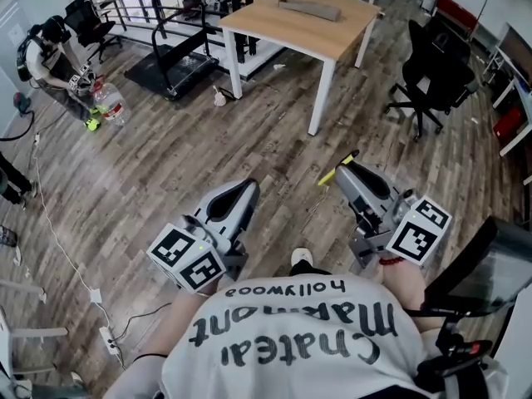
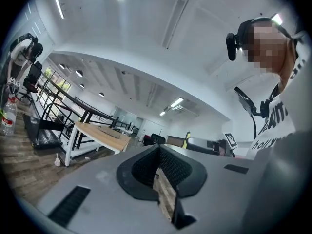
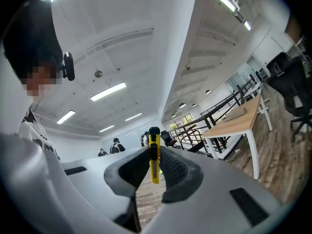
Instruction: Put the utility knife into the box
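A yellow and black utility knife (image 3: 154, 155) stands upright between the jaws of my right gripper (image 3: 153, 165), which is shut on it. In the head view the utility knife (image 1: 337, 169) sticks out of the right gripper (image 1: 347, 173), held over the wooden floor in front of the person. My left gripper (image 1: 245, 191) hangs at the left; its jaws stand together with nothing between them, left gripper (image 2: 157, 167). A flat cardboard box (image 1: 309, 8) lies on the wooden table (image 1: 274, 32) far ahead, well away from both grippers.
A black office chair (image 1: 432, 73) stands right of the table. A treadmill (image 1: 173, 61) and railing are at the back left, where a crouching person (image 1: 46, 56) is beside a water bottle (image 1: 108, 102). Cables and a power strip (image 1: 106, 337) run along the left floor.
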The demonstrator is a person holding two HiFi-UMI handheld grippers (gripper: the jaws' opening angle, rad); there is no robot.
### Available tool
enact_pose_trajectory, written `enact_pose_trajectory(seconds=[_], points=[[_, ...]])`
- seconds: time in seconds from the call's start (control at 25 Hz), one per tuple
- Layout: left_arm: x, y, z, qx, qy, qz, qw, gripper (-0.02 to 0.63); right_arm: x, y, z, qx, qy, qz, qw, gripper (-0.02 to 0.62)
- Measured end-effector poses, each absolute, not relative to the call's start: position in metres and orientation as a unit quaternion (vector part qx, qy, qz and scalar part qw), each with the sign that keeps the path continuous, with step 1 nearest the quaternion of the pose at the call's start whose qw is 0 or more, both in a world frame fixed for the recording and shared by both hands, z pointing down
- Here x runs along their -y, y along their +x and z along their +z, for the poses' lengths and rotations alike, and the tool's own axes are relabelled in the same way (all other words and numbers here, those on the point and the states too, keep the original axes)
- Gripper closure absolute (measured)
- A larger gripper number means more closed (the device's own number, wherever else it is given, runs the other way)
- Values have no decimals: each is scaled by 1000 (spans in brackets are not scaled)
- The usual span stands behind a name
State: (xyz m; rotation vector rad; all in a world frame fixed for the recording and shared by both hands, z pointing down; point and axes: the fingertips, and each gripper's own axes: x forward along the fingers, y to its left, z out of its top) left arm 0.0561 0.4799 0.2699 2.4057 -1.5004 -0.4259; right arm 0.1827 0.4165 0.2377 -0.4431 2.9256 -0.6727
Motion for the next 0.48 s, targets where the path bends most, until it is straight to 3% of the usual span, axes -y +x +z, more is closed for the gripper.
enact_pose_trajectory(seconds=[0.48], points=[[-444, 59, 277, 506, 835, -158, 145, 600, -386, 185, 244, -965, -153, -211, 39, 529]])
